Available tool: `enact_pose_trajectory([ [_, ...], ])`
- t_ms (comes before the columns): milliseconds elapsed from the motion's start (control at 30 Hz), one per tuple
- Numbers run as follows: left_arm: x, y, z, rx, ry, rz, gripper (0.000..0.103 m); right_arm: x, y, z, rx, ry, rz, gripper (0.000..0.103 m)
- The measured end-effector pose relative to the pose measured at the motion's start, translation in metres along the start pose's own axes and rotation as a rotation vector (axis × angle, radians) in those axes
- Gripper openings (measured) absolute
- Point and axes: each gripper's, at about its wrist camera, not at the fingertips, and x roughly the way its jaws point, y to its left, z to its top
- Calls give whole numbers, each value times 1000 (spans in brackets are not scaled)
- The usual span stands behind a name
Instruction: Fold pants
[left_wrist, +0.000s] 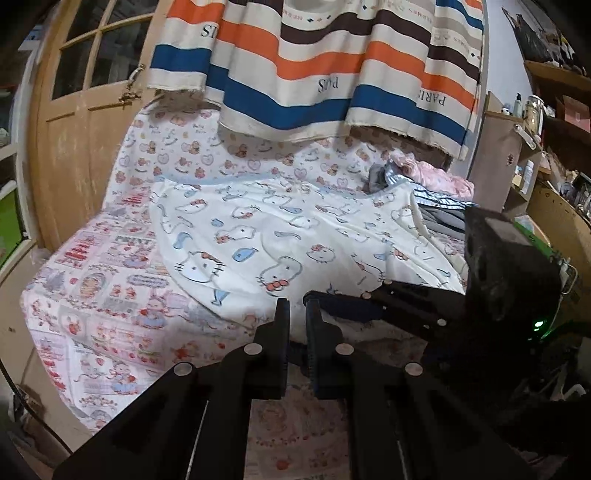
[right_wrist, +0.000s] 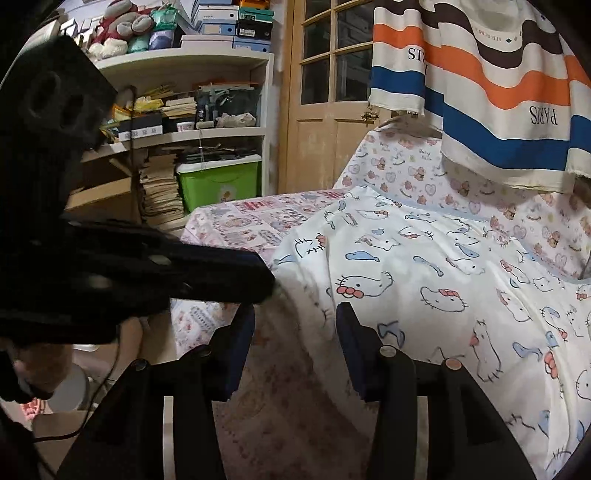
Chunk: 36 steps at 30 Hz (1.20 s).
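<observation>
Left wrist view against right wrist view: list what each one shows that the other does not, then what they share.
Only the left wrist view shows the pink and grey clothes heap at the far end of the bed and the wooden shelves beside it.

Only the right wrist view shows the white shelf unit with shoe boxes and soft toys, and the green storage bin.

Both show the cat-print white fabric on the bed, the striped cloth, the wooden door, and the other gripper reaching in.
</observation>
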Motion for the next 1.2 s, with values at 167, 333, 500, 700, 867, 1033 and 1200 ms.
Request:
enact_pose_trajectory([
  [167,-10,17,2,-21,-33,64,8,11,0,-3,26,28,-48,22],
  [333,-12,40,-3,-44,-37,161,10,11,-11,2,125,12,-40,14],
  [500,-9,56,-5,-66,-21,239,16,16,-14,9,187,-8,-65,14],
  [700,-11,75,-2,-67,-23,321,36,23,-18,12,263,12,-149,14],
  [867,-15,91,10,-68,-35,359,68,22,-18,7,316,1,-149,14],
  [1033,-4,111,42,-45,-21,347,73,21,-19,8,354,24,-113,14],
  [1200,41,134,96,-89,47,241,71,11,-13,9,343,-3,-116,14],
])
